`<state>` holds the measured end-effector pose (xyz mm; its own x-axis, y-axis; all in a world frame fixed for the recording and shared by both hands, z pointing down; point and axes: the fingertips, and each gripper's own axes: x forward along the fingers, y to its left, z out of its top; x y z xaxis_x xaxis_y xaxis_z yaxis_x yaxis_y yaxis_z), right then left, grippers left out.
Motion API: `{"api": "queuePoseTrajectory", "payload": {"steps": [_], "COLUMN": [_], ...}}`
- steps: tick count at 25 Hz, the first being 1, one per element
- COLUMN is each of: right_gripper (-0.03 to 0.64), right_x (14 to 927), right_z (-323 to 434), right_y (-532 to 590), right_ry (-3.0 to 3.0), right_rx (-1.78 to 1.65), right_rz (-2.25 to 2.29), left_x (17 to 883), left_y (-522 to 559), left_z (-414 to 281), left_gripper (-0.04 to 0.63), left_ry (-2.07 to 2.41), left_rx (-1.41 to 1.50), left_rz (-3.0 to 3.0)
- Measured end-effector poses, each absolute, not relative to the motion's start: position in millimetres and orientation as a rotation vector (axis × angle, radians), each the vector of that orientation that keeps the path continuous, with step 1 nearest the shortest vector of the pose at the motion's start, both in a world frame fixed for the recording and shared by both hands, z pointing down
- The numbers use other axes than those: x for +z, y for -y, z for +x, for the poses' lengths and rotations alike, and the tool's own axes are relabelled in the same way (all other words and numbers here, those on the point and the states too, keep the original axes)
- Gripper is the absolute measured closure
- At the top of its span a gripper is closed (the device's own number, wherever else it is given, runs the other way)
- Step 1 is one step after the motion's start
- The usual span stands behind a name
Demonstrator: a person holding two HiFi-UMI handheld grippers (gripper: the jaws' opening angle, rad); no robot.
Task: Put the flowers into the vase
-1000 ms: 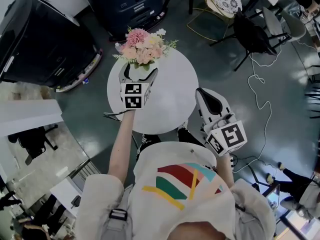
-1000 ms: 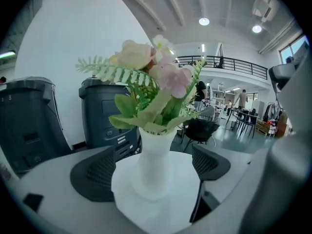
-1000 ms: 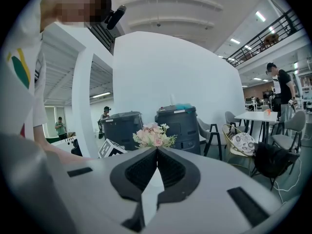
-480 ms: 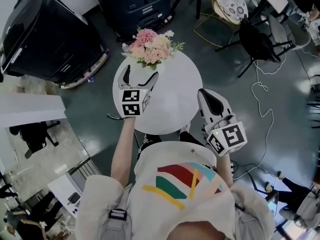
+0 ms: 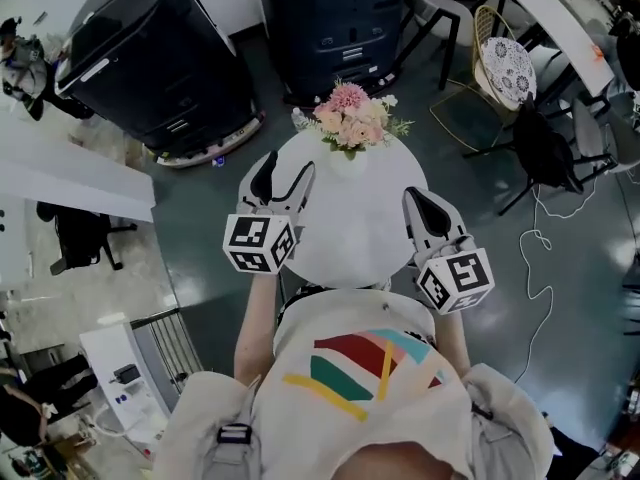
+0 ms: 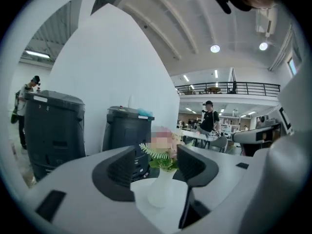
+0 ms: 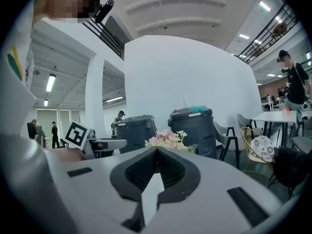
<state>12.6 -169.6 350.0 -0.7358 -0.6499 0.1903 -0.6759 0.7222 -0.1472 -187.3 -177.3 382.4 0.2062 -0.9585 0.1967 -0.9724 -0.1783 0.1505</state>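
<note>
Fingers [image 5: 263, 180] of my left gripper [image 5: 283, 173] have just been closing yet stand apart, empty; my right gripper [image 5: 425, 208] is shut, empty. Both hang clear, I judge, since the flowers [image 5: 350, 118] already sit in the vase [image 6: 161, 191], upper centre.

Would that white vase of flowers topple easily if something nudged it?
Probably tippy: the vase looks narrow, with a slim neck, while the flowers spread much wider above it. It may also slide, since the table looks smooth.
</note>
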Motion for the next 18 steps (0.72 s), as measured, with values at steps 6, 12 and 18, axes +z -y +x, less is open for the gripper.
{"api": "queuePoseTrajectory", "payload": {"steps": [6, 12, 18], "right_gripper": [0.606, 0.606, 0.606], "right_x": [339, 357, 356], "right_z": [-11, -27, -34], "right_y": [175, 160, 152], "right_ry": [2.842, 2.826, 2.873], "right_rx": [0.299, 0.427, 0.472], "right_rz": [1.026, 0.957, 0.935], "left_x": [349, 336, 327], "left_y": [125, 100, 94], "left_z": [-189, -166, -180], "left_gripper": [0.588, 0.588, 0.588], "left_ry": [2.039, 2.115, 2.191], "left_rx": [-0.018, 0.048, 0.086], "left_rz": [2.198, 2.223, 2.185]}}
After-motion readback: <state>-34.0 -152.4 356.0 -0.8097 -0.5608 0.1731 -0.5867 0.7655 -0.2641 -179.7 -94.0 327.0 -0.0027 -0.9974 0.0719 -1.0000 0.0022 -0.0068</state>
